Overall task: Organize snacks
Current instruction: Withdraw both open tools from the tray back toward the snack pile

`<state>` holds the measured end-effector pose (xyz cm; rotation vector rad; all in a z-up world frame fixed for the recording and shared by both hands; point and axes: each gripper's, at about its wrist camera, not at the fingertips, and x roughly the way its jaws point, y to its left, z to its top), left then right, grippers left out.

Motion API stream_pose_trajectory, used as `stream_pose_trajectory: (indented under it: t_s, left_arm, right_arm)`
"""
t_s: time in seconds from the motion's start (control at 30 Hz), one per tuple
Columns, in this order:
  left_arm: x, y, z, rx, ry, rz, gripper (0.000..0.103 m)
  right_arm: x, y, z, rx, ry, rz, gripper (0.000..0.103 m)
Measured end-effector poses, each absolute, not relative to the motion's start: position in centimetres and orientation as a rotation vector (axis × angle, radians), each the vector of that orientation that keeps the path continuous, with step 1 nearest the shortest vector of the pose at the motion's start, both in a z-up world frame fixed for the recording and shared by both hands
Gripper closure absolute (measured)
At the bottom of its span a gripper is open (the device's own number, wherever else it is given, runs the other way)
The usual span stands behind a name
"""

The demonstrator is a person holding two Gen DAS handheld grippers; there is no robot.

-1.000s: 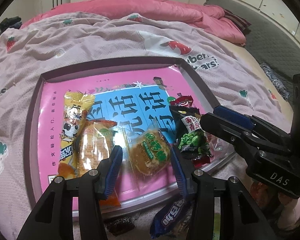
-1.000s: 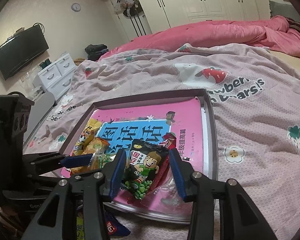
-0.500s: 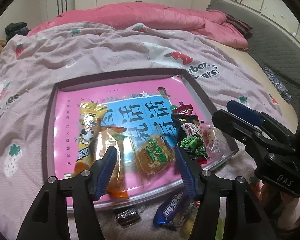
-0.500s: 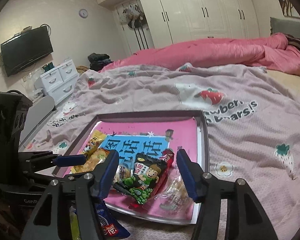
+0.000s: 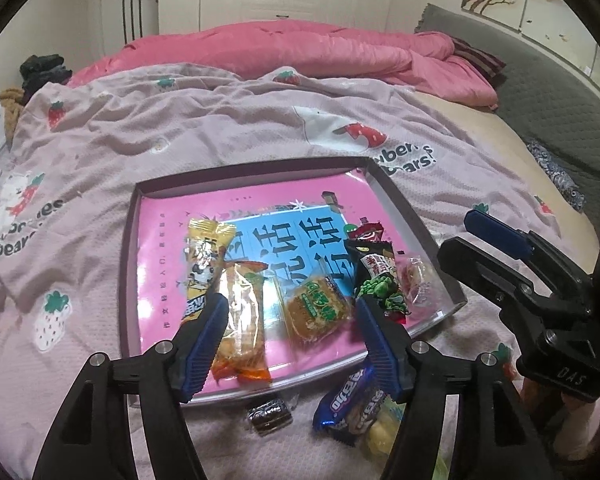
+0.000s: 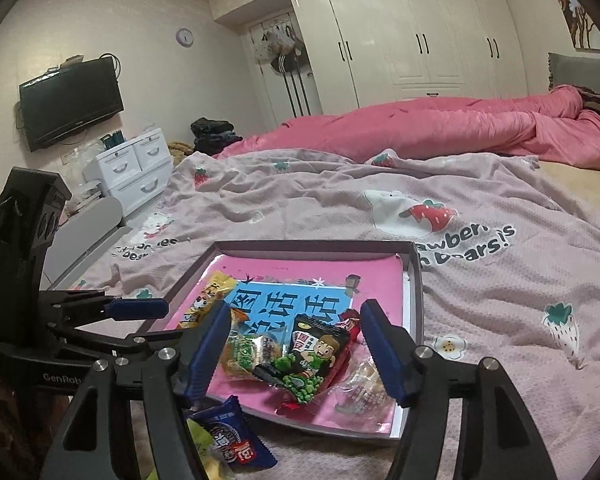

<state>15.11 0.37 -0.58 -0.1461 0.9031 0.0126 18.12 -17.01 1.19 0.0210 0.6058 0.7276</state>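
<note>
Most of the snacks already lie in the shallow box tray (image 5: 420,216) on the strawberry-print bedspread (image 5: 220,128). Along its near edge, in the left wrist view, sit a yellow cartoon packet (image 5: 204,264) at about 9 o'clock, a clear orange-ended packet (image 5: 242,320) just beside it, a green-labelled cake packet (image 5: 314,308) in the middle, then a black green-pea packet (image 5: 376,280), and a clear candy wrapper (image 5: 418,280) at 3 o'clock. A small red packet (image 5: 366,232) lies partly under the pea packet.

Still outside the tray, at 6 o'clock on the bedspread, lie a dark foil-wrapped sweet (image 5: 270,420), a blue biscuit packet (image 5: 348,404) and a yellow-green packet (image 5: 380,432) partly hidden beneath it. I judge those to be what is left.

The left gripper (image 5: 288,338) has just been opening; its jaws stand apart above the cake packet, pressing on nothing. The right gripper (image 6: 296,348) has likewise been opening and hangs empty over the pea packet.
</note>
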Motion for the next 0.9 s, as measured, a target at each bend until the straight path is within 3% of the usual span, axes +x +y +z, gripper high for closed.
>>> stream_pose_trajectory:
  t_s: [0.9]
  left_arm:
    - [10.3, 3.6, 2.6, -0.145, 0.857, 0.067, 0.034]
  right_arm:
    - [13.1, -17.7, 3.1, -0.018, 0.559, 0.748, 0.032]
